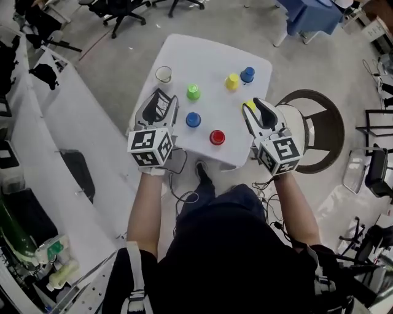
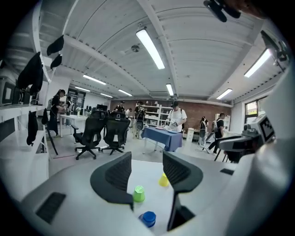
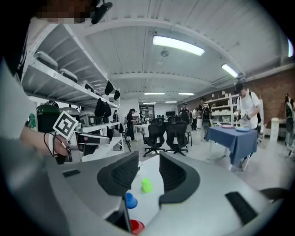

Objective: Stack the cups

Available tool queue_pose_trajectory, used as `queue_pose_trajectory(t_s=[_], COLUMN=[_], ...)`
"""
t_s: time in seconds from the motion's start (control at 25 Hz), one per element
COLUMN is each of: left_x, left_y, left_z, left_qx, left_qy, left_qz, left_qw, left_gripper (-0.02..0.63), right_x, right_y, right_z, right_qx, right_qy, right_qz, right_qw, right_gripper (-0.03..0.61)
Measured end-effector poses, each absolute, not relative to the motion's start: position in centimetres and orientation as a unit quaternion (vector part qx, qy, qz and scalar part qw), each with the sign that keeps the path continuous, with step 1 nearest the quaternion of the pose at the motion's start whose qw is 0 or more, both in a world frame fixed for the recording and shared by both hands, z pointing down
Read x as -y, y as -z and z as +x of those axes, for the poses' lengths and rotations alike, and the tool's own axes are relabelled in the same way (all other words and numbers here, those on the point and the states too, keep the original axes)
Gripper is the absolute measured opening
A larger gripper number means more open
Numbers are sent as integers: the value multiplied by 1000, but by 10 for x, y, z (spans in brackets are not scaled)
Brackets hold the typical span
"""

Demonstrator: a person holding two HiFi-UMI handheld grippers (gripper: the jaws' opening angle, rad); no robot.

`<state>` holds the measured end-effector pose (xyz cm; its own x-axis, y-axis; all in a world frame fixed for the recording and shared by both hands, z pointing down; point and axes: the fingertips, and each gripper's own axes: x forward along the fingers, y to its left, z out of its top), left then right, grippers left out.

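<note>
Several upturned cups stand apart on the white table (image 1: 184, 55): green (image 1: 193, 92), yellow (image 1: 231, 81), blue (image 1: 247, 74), a second blue (image 1: 193, 119), red (image 1: 217, 137) and a clear one (image 1: 163, 74). Another yellow cup (image 1: 248, 105) peeks out beside my right gripper (image 1: 257, 108). My left gripper (image 1: 161, 99) hovers over the table's left edge, open and empty. In the left gripper view, the green cup (image 2: 138, 194), yellow cup (image 2: 163, 179) and blue cup (image 2: 148, 218) lie beyond the jaws. The right gripper (image 3: 149, 164) is open and holds nothing; green (image 3: 146, 185), blue (image 3: 131, 201) and red (image 3: 136, 226) cups lie ahead.
A round stool (image 1: 319, 129) stands right of the table. A long white bench (image 1: 67, 147) runs along the left. Cables (image 1: 184, 196) trail on the floor by the person's feet. Office chairs (image 1: 123, 12) and a blue-draped table (image 1: 310, 15) stand farther off.
</note>
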<state>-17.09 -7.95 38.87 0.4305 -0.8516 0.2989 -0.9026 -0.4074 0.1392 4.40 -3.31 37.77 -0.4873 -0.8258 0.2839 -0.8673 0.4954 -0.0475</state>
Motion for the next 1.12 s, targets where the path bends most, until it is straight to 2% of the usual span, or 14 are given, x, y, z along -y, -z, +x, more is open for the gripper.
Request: queue_pose_trajectory(t_s=[0.24, 0.4, 0.6, 0.68, 0.76, 0.84, 0.92, 1.0, 1.04, 1.12], left_x=[86, 87, 74, 66, 59, 53, 49, 48, 48, 49], left_y=[-431, -457, -488, -497, -505, -510, -513, -515, -515, -516], left_z=[-172, -172, -171, -173, -176, -182, -189, -196, -198, -201], left_qx=[517, 523, 536, 539, 541, 542, 544, 545, 545, 542], left_qy=[-120, -142, -163, -171, -176, -179, -178, -174, -171, -166], left_qz=[829, 818, 798, 792, 788, 785, 782, 781, 782, 784], left_qw=[178, 192, 220, 229, 236, 242, 246, 250, 251, 254], left_gripper=[210, 210, 210, 210, 210, 210, 210, 210, 210, 210], right_x=[21, 10, -24, -34, -34, -25, -19, -16, -15, -14], right_y=[-455, -520, -631, -664, -684, -689, -689, -689, -690, -694], right_z=[13, 2, -22, -32, -36, -36, -38, -41, -41, -41], right_qx=[868, 880, 882, 876, 866, 857, 850, 848, 846, 841], right_qy=[-162, -169, -204, -203, -176, -140, -124, -121, -122, -132], right_qz=[444, 390, 281, 257, 260, 279, 289, 292, 294, 300], right_qw=[154, 214, 319, 354, 388, 411, 422, 426, 428, 430], right_gripper=[155, 178, 273, 293, 293, 230, 196, 198, 214, 300])
